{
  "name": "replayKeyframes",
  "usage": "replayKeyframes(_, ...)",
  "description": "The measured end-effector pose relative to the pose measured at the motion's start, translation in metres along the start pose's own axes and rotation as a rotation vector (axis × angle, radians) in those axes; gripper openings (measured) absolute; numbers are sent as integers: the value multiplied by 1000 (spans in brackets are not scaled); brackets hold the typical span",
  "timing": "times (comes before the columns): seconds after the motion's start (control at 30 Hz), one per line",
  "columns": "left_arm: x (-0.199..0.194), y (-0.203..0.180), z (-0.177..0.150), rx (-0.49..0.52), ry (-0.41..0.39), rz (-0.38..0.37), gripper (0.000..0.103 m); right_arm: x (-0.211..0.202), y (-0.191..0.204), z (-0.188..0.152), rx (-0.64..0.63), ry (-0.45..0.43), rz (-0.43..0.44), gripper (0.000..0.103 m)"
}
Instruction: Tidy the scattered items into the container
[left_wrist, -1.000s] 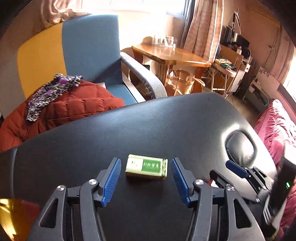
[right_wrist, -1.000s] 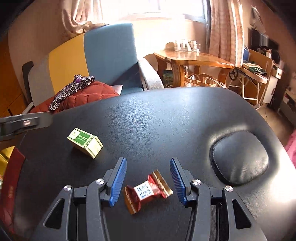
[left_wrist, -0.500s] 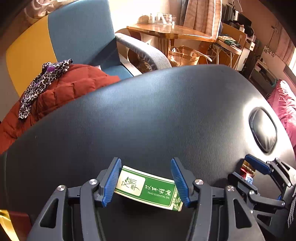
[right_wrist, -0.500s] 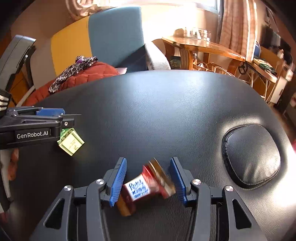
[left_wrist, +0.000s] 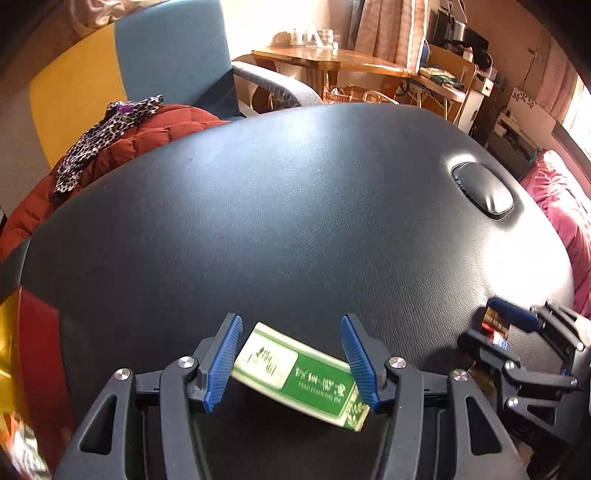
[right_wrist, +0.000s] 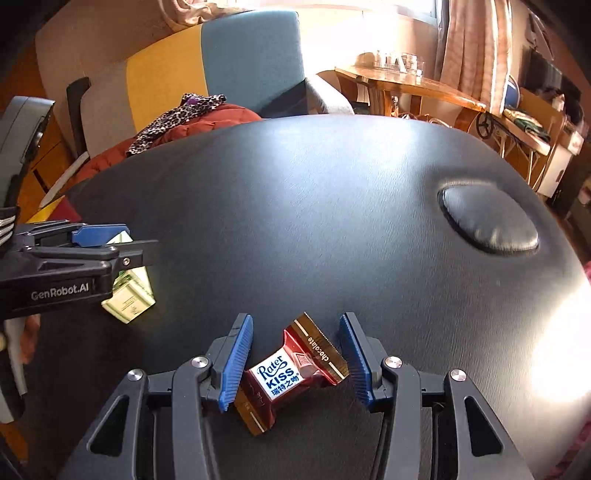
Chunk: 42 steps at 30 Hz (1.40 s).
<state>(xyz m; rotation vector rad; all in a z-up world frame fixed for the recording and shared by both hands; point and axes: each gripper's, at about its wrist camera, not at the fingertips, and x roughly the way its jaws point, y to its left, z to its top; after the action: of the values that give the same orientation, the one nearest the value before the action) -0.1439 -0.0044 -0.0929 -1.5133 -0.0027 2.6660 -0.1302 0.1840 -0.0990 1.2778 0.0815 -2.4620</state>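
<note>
A green and white essential-oil box (left_wrist: 301, 374) sits tilted between the blue pads of my left gripper (left_wrist: 291, 363), raised above the black padded table (left_wrist: 295, 206). The pads touch both its ends. The box also shows in the right wrist view (right_wrist: 129, 295) under the left gripper's fingers. A red and brown Rater Kiss chocolate packet (right_wrist: 291, 373) sits between the pads of my right gripper (right_wrist: 295, 363), held at an angle above the table. The right gripper shows in the left wrist view (left_wrist: 517, 332) at the right with the packet in it.
A red and gold container edge (left_wrist: 26, 350) shows at the table's left. A round padded plug (right_wrist: 487, 221) sits in the table at the right. A blue and yellow armchair (right_wrist: 221, 66) with a rust-red jacket (left_wrist: 140, 136) stands behind the table.
Both grippers have gone from straddling their items on the table to gripping and raising them. The table surface now lies farther below in both views.
</note>
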Motion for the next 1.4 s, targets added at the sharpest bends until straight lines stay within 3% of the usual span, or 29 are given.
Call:
replayKeyframes(0.2,-45,29,-32,-175,-10,1,57,-28,1,-34,110,15,148,51)
replayKeyframes(0.37,-58,44,-59,-294,26,-67,57,-26,19,-30,84,0,178,52)
replayKeyframes(0.67,-79,60,-77,-356,-19,-65,57,-4,74,-2,-44,-23,254,52)
replayKeyframes(0.9,-80,81,-62,-399,-35,-79,57,2,101,4,-112,-23,331,53)
replayKeyframes(1.07,-69,71,-46,-372,-9,-97,57,-2,108,-4,-138,-11,399,53)
replayKeyframes(1.27,-48,46,-25,-370,33,-135,64,-32,73,-24,-76,-61,320,55)
replayKeyframes(1.4,-33,34,-13,-370,65,-70,65,-47,44,-35,-30,-76,257,58)
